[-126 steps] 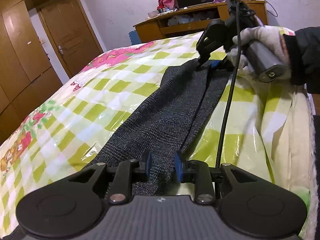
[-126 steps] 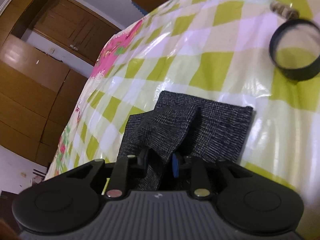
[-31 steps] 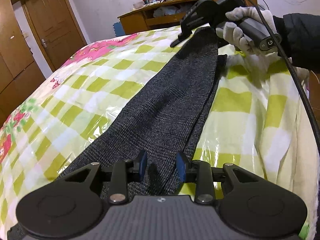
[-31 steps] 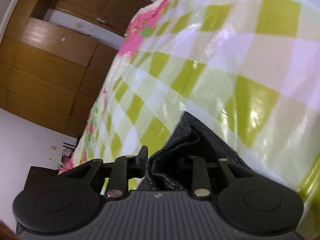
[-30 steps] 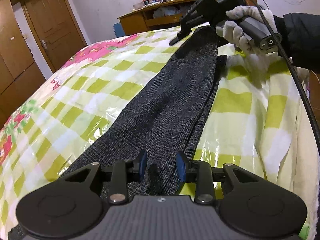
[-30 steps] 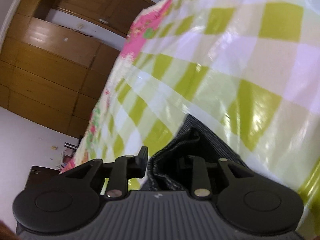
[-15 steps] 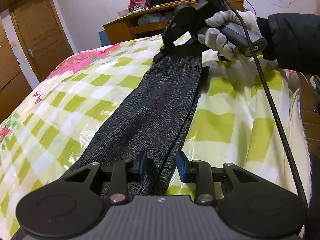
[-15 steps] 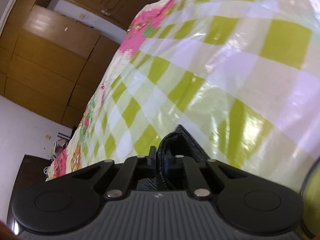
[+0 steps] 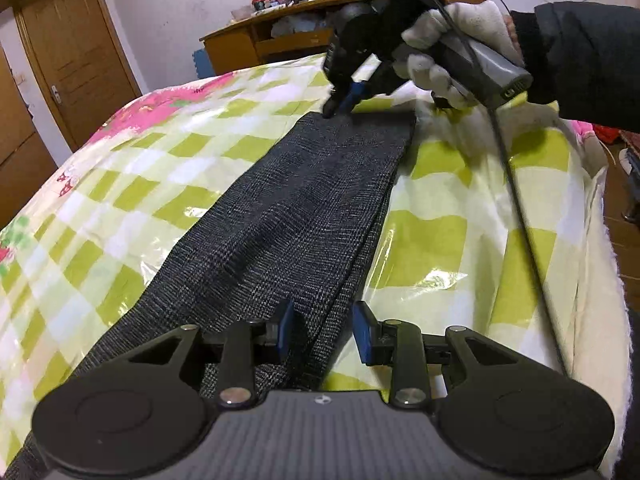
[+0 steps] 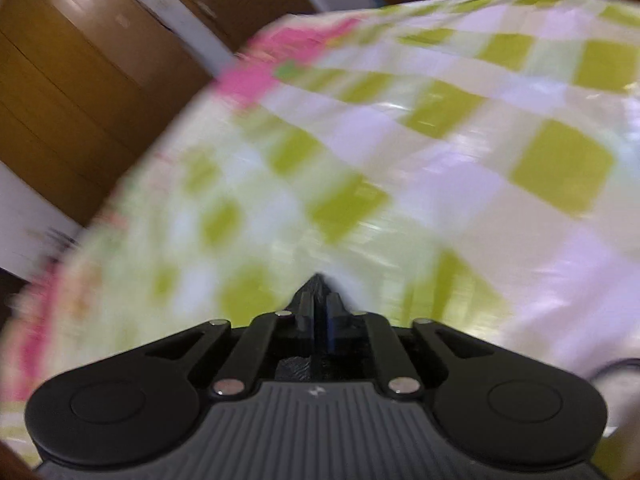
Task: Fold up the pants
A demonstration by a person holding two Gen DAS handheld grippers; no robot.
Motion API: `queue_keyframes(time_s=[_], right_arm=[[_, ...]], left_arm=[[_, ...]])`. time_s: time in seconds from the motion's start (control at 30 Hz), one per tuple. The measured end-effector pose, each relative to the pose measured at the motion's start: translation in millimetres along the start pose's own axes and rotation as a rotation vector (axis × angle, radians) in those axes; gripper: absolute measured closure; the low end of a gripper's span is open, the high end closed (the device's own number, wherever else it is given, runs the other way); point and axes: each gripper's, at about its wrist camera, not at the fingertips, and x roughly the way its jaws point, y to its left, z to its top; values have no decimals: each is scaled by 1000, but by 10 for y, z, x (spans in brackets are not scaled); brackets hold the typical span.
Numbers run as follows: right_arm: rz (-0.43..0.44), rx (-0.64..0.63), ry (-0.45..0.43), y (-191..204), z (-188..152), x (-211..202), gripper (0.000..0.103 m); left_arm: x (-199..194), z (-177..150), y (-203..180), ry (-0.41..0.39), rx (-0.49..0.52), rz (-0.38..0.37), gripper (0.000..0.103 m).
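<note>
— Whereabouts of the pants (image 9: 304,208)?

— Laid flat on the green-checked bed cover (image 9: 460,168), folded lengthwise into one long dark strip. Running from the near edge of the left wrist view away toward the wooden dresser (image 9: 280,40).

— And the left gripper (image 9: 324,332)?

— Down at the near end of the strip. Blue pads spread a little, one on each side of a ridge of cloth. Hard to say whether pinching it or merely straddling it.

— The right gripper (image 9: 338,106)?

— Gripped in a white-gloved hand (image 9: 452,52), dark sleeve behind. Tips down at the far left corner of the strip, touching or nearly touching the cloth there. Black cable (image 9: 520,208) trailing from it across the cover.

— Spread or pressed together?

— Almost pressed together, and just now easing apart. From its own camera, right gripper (image 10: 316,292) with only a thin slit between the fingers, over blurred checks. Cannot tell whether any cloth sits in that slit.

— Beyond the bed?

— Wooden door (image 9: 76,64) at the left.
</note>
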Motion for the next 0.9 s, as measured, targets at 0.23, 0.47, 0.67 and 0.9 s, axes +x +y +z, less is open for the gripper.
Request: queue_keyframes(time_s=[0.23, 0.47, 0.67, 0.9], right_arm=[[-48, -45, -155, 54, -193, -728, 81], [160, 75, 87, 193, -888, -886, 71], [273, -163, 194, 899, -1378, -914, 71], [231, -825, 272, 1933, -2083, -676, 72]], left_arm=[[-351, -165, 12, -31, -3, 23, 57], [-637, -461, 118, -3, -57, 78, 57], [-1068, -765, 226, 5, -71, 173, 57], [-1236, -1182, 471, 69, -110, 270, 54]])
